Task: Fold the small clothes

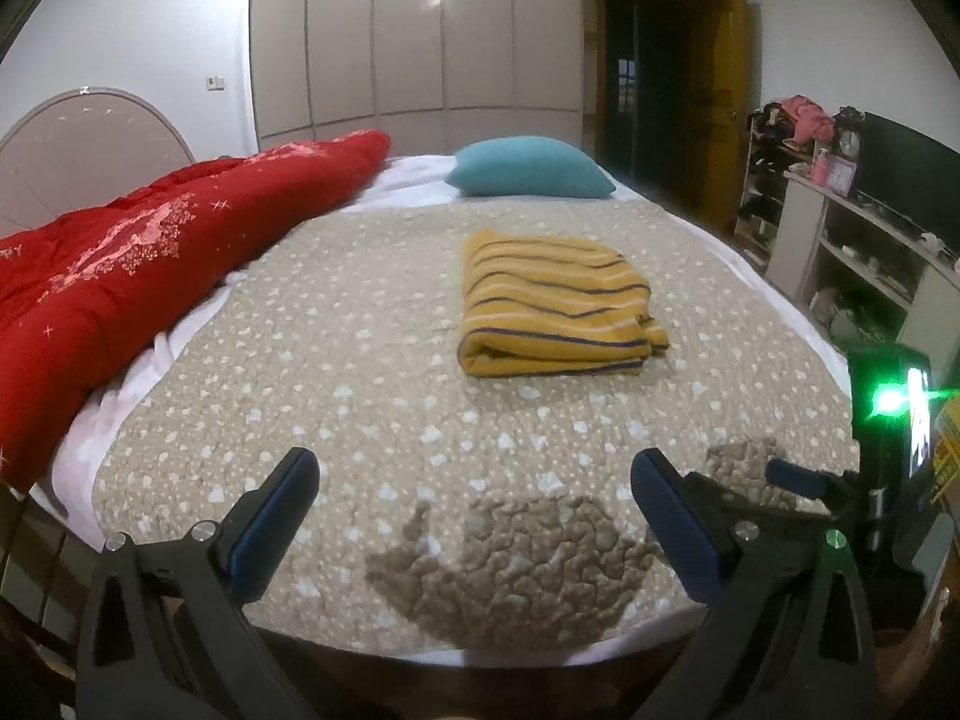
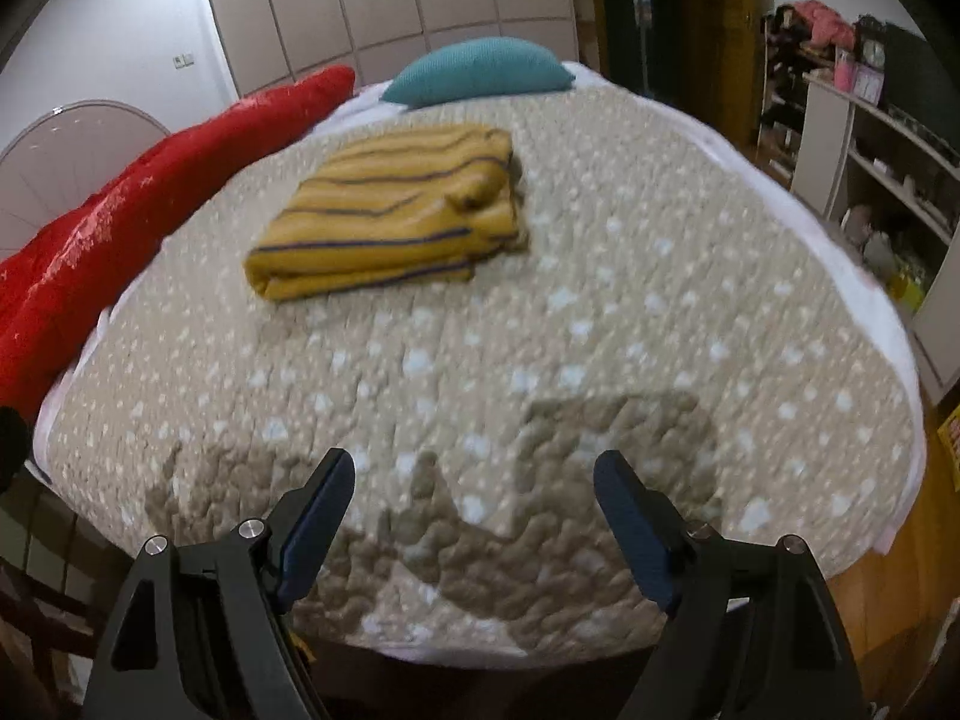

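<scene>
A folded yellow garment with dark stripes (image 1: 555,306) lies on the beige dotted bedspread (image 1: 360,360) near the middle of the bed. It also shows in the right wrist view (image 2: 390,213), up and to the left. My left gripper (image 1: 474,501) is open and empty, above the bed's near edge, well short of the garment. My right gripper (image 2: 474,501) is open and empty too, over the near edge. Part of the right gripper (image 1: 798,477) shows at the right of the left wrist view.
A red quilt (image 1: 150,264) lies along the bed's left side. A teal pillow (image 1: 531,167) sits at the far end. White shelves (image 1: 864,252) with clutter stand to the right. A wardrobe (image 1: 414,36) and a dark doorway (image 1: 654,102) are behind.
</scene>
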Available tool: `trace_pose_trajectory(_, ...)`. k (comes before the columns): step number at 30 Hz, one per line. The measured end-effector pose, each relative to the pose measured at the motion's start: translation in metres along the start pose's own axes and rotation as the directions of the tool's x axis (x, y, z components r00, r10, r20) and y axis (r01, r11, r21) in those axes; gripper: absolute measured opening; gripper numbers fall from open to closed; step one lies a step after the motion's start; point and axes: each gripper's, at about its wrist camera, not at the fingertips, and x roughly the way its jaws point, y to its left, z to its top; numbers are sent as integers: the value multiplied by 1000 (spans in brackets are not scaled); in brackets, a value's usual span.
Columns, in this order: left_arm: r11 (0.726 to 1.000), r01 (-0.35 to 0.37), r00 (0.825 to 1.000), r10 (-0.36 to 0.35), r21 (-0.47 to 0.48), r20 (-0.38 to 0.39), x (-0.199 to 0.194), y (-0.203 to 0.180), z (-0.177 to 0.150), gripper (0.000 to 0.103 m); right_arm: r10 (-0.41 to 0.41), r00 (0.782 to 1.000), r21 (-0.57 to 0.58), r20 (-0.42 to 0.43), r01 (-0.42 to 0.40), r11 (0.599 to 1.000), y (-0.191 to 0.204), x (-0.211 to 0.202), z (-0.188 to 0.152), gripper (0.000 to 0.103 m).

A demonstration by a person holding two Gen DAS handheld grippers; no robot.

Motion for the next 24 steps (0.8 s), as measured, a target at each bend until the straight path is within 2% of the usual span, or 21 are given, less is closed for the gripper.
trace_pose_trajectory(11, 1000, 10, 998, -12, -25, -64, 10, 4, -1, 103, -47, 999, 22, -9, 48, 999, -5, 3, 1, 86)
trace_pose_trajectory(24, 997, 42, 992, -49, -63, -114, 20, 10, -5, 103, -84, 996, -20, 13, 85, 996, 4, 1, 1, 86)
